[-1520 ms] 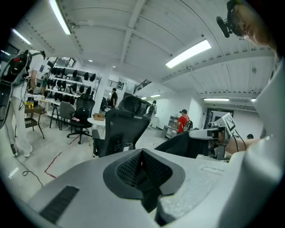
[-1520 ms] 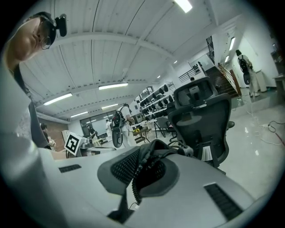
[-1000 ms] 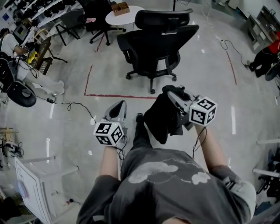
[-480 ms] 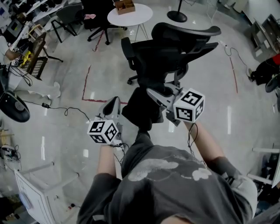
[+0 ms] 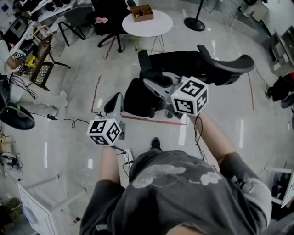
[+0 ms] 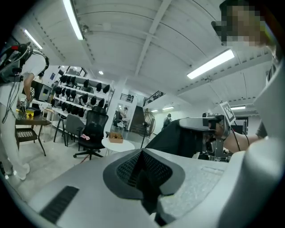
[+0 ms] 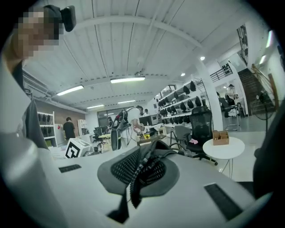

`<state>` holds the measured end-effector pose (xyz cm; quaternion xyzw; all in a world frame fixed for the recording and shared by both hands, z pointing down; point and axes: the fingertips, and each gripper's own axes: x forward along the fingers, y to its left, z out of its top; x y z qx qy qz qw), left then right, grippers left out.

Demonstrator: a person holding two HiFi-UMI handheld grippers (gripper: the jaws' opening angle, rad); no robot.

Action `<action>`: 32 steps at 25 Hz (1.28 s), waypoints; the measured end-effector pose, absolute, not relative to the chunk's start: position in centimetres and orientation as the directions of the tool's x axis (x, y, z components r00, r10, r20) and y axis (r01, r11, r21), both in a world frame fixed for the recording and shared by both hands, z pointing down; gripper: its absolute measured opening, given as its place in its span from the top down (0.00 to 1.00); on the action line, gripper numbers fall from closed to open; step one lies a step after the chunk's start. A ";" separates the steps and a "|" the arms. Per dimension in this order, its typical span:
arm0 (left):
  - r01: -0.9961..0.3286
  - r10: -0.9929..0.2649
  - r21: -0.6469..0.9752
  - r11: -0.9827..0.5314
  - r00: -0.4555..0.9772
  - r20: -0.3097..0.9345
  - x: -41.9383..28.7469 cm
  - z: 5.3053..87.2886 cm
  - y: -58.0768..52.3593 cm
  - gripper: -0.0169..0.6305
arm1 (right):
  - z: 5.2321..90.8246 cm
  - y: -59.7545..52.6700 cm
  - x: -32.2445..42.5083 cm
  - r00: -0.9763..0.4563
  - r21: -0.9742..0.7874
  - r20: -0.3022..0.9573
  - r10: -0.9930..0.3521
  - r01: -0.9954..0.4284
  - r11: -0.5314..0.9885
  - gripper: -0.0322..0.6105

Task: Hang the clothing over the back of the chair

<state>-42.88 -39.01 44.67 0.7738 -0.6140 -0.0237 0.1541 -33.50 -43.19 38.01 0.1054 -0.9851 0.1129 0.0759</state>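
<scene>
In the head view my right gripper (image 5: 148, 83) is shut on a black garment (image 5: 138, 98), which hangs in a bunch below its jaws. The garment is at the near side of the black office chair (image 5: 183, 62), whose headrest (image 5: 229, 64) sticks out to the right. The right gripper view shows a zipper edge (image 7: 136, 182) of the garment pinched between the pads of the right gripper (image 7: 144, 153). My left gripper (image 5: 114, 102) is to the left of the garment, apart from it, jaws together on nothing. In the left gripper view, the left gripper (image 6: 142, 153) is shut, with the garment (image 6: 173, 138) ahead on the right.
Behind the chair stands a round white table (image 5: 156, 25) with a wooden box (image 5: 141, 13) on it. More black chairs (image 5: 108, 20) and desks fill the far left. Red tape lines (image 5: 98, 87) and a cable (image 5: 69, 120) lie on the floor. A white rack (image 5: 36, 202) stands near left.
Both grippers have moved forward towards the chair, the right one carrying the garment. The chair, which was well ahead, is now right beside the right gripper and garment.
</scene>
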 end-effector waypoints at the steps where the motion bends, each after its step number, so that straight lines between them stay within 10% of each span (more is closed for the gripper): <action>1: -0.945 -0.959 0.262 -0.199 0.242 0.145 -43.6 44.2 -40.0 0.97 | 37.7 -44.5 -34.5 -0.966 -0.204 0.172 -0.195 -0.228 0.952 0.95; 15: -0.943 -0.954 0.155 -0.296 0.299 -0.003 -46.4 33.9 -53.4 0.97 | 29.0 -59.2 -39.3 -0.933 -0.136 0.075 -0.353 -0.360 0.923 0.96; 32: -0.895 -0.896 0.059 -0.443 0.438 -0.076 -32.1 26.1 -56.1 0.97 | 18.8 -63.0 -20.7 -0.781 -0.113 -0.076 -0.620 -0.611 0.783 0.96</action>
